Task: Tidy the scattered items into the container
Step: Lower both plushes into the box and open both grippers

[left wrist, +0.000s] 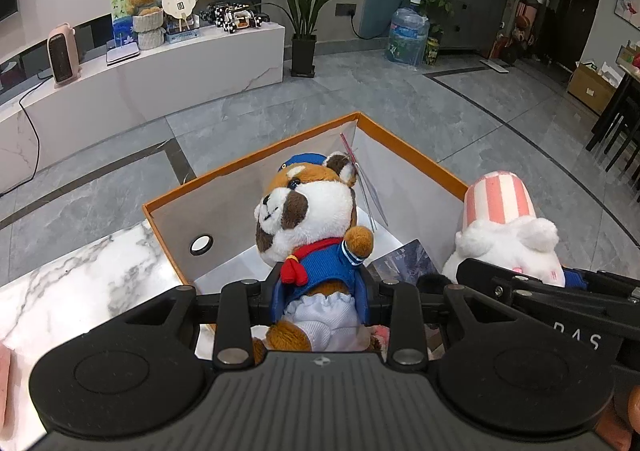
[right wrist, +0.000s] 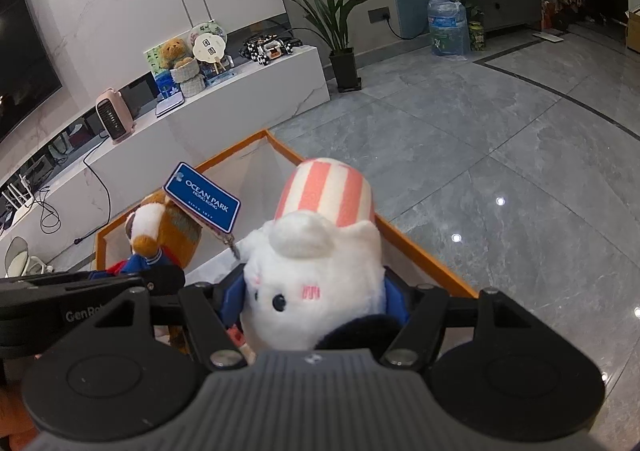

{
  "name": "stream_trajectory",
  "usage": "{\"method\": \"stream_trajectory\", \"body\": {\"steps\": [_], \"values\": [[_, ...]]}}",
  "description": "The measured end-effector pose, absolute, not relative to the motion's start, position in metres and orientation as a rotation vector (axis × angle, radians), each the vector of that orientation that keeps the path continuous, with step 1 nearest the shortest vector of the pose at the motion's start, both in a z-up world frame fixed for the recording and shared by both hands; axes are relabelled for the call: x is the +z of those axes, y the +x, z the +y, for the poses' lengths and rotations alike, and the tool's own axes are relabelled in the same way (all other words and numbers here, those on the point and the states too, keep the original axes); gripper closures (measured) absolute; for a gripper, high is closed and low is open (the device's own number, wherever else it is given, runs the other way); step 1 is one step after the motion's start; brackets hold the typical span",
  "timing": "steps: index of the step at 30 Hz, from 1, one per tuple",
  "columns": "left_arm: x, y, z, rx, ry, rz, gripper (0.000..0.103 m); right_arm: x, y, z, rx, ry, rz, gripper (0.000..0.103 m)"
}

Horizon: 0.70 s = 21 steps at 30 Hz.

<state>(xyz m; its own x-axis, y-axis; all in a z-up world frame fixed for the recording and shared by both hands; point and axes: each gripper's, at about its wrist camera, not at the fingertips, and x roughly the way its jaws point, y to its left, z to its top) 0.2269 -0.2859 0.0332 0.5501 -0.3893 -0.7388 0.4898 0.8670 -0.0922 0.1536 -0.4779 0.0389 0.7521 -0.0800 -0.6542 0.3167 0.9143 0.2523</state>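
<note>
Two plush toys hang over an open box at once, one in each handheld gripper. The left gripper (left wrist: pixel 318 291) is clamped on the waist of a red panda plush (left wrist: pixel 310 235) in a blue sailor jacket, its blue pads pressing into the soft body just under the red neckerchief. Gripped there, the toy sits upright with its head clear of the jaws, so the fingers need only part for it to drop feet first.

The right gripper (right wrist: pixel 314 301) is closed on a white plush (right wrist: pixel 316 271) topped by a pink-striped hat, pads sunk into its flanks below the face. That wider body keeps the jaws further apart than the left pair.

Both toys are held side by side, close enough that the panda's blue Ocean Park tag (right wrist: pixel 202 197) nearly brushes the white plush. Carrying a pair saves a trip, though each hand has little room to swing.

Below them sits the orange-rimmed box (left wrist: pixel 248 165), white inside with a round hole in one wall, resting on a marble-topped table (left wrist: pixel 80 283). A dark printed card (left wrist: pixel 404 261) already lies on its floor. Both toys appear to be above the opening rather than in it, so the release seems the step in hand.

Beyond lies a grey tiled floor (right wrist: pixel 500 131).
</note>
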Motion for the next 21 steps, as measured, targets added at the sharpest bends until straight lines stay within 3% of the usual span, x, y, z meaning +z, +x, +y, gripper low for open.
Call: {"method": "stream_trajectory", "body": {"steps": [21], "values": [[0.0331,0.2294,-0.2858,-0.492,0.139,0.849,0.06,0.0431,0.1533,-0.4733,-0.225,0.347,0.661,0.029]]}}
